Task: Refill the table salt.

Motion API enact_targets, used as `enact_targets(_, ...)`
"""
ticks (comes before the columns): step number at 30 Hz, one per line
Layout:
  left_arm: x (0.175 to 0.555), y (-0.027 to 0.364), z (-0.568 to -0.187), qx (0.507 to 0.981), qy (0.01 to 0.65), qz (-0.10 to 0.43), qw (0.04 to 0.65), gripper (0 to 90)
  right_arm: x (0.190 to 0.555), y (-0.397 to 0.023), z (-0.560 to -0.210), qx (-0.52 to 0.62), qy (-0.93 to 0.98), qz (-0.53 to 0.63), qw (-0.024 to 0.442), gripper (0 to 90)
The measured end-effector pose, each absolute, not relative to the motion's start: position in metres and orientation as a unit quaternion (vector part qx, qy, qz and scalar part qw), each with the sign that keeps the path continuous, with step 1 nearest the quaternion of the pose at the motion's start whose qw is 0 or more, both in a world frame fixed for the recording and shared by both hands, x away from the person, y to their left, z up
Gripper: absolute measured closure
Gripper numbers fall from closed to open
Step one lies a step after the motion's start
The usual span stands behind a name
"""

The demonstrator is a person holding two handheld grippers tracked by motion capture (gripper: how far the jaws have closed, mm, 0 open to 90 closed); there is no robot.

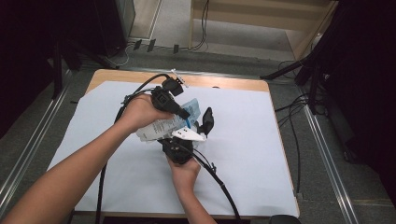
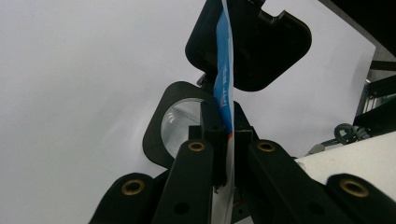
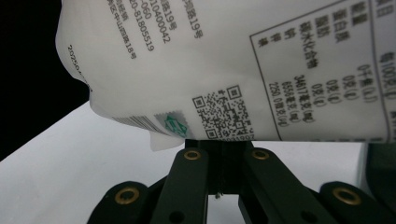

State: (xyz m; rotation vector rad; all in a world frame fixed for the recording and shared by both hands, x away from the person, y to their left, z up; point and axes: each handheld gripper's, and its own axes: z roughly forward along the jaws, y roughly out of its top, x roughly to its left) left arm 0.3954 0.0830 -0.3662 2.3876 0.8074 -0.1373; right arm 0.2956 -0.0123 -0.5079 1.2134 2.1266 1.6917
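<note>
A white plastic pouch (image 1: 161, 126) with a blue end and black print hangs above the table between both hands. My left gripper (image 1: 186, 115) comes in from the upper left and is shut on the pouch's blue edge (image 2: 224, 100); its jaws (image 2: 223, 128) pinch the thin film edge-on. My right gripper (image 1: 172, 139) is held from below and is shut on the pouch's lower edge (image 3: 219, 140). In the right gripper view the pouch (image 3: 243, 65) shows a QR code, a barcode and a nutrition table. Black parts of the right gripper (image 2: 252, 42) stand beyond the blue edge.
A white sheet (image 1: 243, 140) covers the wooden table (image 1: 224, 83). Black cables (image 1: 219, 182) trail from the grippers across the sheet to the front edge. Dark stands and more cables (image 1: 299, 107) sit on the floor to the right, and metal rails run along both sides.
</note>
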Motion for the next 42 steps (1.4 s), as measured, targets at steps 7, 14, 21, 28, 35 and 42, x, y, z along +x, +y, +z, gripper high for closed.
enact_targets(7, 0.3970, 0.0812, -0.3659, 0.903, 0.305, -0.052, 0.297, 90.0, 0.2959, -0.0117, -0.5064, 0.403, 0.712, 0.568, 0.086, 90.0)
enact_targets(14, 0.3986, 0.0797, -0.3668, 0.907, 0.302, -0.054, 0.289, 90.0, 0.2960, -0.0111, -0.5047, 0.401, 0.713, 0.569, 0.088, 90.0)
enact_targets(21, 0.4001, 0.0780, -0.3681, 0.908, 0.303, -0.055, 0.286, 90.0, 0.2964, -0.0108, -0.5040, 0.400, 0.711, 0.572, 0.086, 90.0)
enact_targets(28, 0.4013, 0.0757, -0.3680, 0.907, 0.306, -0.057, 0.284, 90.0, 0.2966, -0.0115, -0.5030, 0.402, 0.708, 0.574, 0.085, 90.0)
enact_targets(35, 0.4020, 0.0754, -0.3677, 0.907, 0.306, -0.055, 0.283, 90.0, 0.2969, -0.0120, -0.5023, 0.400, 0.707, 0.577, 0.083, 90.0)
enact_targets(42, 0.4021, 0.0754, -0.3676, 0.907, 0.307, -0.054, 0.283, 90.0, 0.2974, -0.0120, -0.5022, 0.399, 0.707, 0.577, 0.083, 90.0)
